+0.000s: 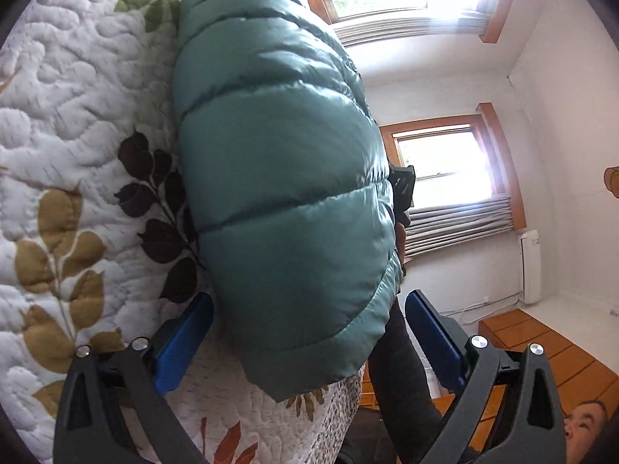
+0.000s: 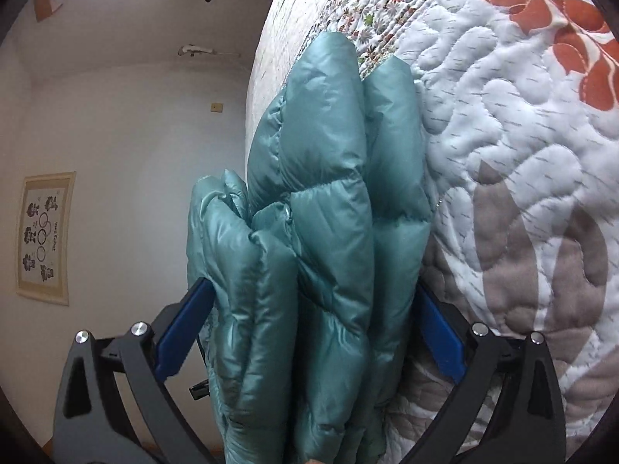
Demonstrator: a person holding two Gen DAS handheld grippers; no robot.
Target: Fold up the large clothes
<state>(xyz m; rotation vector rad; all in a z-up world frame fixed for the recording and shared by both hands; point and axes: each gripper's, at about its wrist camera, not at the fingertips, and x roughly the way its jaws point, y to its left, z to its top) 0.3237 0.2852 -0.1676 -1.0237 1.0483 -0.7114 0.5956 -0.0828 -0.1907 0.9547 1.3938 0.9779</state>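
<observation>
A teal puffer jacket (image 1: 278,178) lies folded into a thick bundle on a white quilt with leaf prints (image 1: 73,116). My left gripper (image 1: 309,297) is open, and its blue pads (image 1: 185,340) straddle the near end of the bundle. In the right wrist view the stacked layers of the jacket (image 2: 317,255) fill the gap of my right gripper (image 2: 311,284), which stands wide open with a pad on each side. Its right pad (image 2: 439,336) lies against the quilt (image 2: 510,147). A dark part of the right gripper (image 1: 402,189) shows behind the jacket.
The quilt's edge drops off beside the jacket. A person's dark sleeve (image 1: 398,363) reaches past the jacket. Two windows with pleated blinds (image 1: 445,170), a white wall unit (image 1: 530,266) and a wooden floor (image 1: 541,352) are beyond. A framed picture (image 2: 44,237) hangs on the wall.
</observation>
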